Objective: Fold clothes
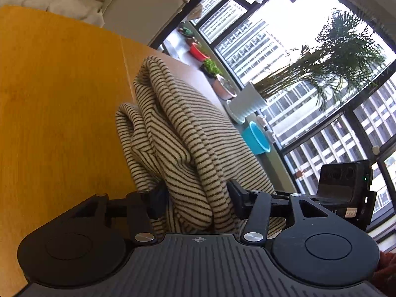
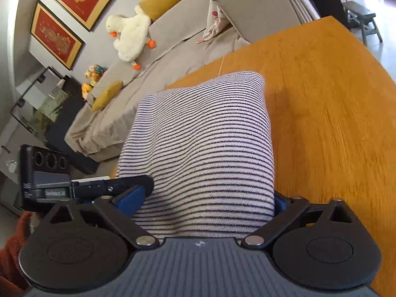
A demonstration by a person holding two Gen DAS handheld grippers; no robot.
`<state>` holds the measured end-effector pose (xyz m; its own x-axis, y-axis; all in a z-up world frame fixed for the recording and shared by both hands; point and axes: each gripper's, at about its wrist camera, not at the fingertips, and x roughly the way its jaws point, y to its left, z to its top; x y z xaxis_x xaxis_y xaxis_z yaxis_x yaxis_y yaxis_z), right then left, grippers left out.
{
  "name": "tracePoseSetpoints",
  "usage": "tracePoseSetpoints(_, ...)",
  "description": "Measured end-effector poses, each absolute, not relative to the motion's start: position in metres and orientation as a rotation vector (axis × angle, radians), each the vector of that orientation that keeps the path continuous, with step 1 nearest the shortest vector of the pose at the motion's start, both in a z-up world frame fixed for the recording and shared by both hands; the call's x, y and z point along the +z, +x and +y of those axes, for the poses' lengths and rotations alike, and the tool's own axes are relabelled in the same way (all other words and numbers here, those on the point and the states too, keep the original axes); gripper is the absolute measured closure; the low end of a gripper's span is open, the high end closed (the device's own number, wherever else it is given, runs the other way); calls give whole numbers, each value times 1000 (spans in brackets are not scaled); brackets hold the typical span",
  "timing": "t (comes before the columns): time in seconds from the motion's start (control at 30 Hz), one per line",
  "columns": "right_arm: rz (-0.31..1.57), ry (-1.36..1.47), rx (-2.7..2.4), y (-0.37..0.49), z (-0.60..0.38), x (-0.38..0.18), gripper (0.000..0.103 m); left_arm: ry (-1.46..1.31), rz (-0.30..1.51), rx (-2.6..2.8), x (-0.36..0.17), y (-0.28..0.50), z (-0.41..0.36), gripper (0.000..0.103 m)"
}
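Note:
A cream garment with thin dark stripes (image 1: 178, 123) lies bunched on the yellow wooden table (image 1: 61, 99). In the left wrist view its folds rise between my fingers, and my left gripper (image 1: 196, 198) is shut on a thick bunch of it. In the right wrist view the same striped garment (image 2: 205, 136) shows as a smooth folded roll running away from me. My right gripper (image 2: 205, 198) stands wide around its near end, with both blue pads (image 2: 131, 198) pressed on the cloth. The near edge of the garment is hidden under both grippers.
Bare table (image 2: 321, 99) stretches to the right of the roll. Behind it stand a grey sofa (image 2: 173, 49) with a white plush duck (image 2: 128, 34) and yellow cushions. Potted plants (image 1: 250, 101) and a blue bucket (image 1: 257, 138) line the window. An orange sleeve (image 2: 12, 252) shows at the left.

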<state>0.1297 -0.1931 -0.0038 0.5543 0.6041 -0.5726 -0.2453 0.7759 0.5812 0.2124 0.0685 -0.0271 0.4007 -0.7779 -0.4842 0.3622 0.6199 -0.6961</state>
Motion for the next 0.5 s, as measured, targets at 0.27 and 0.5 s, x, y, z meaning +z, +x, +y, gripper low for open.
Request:
tracePoseSetpoints(0.27,783,256,477,125,-198,14,19,-441,921,-755,-27,215,55,46)
tracePoseSetpoints(0.5,756,241,459,118,-205,1,10,-418,828,-745,6,224,50,59)
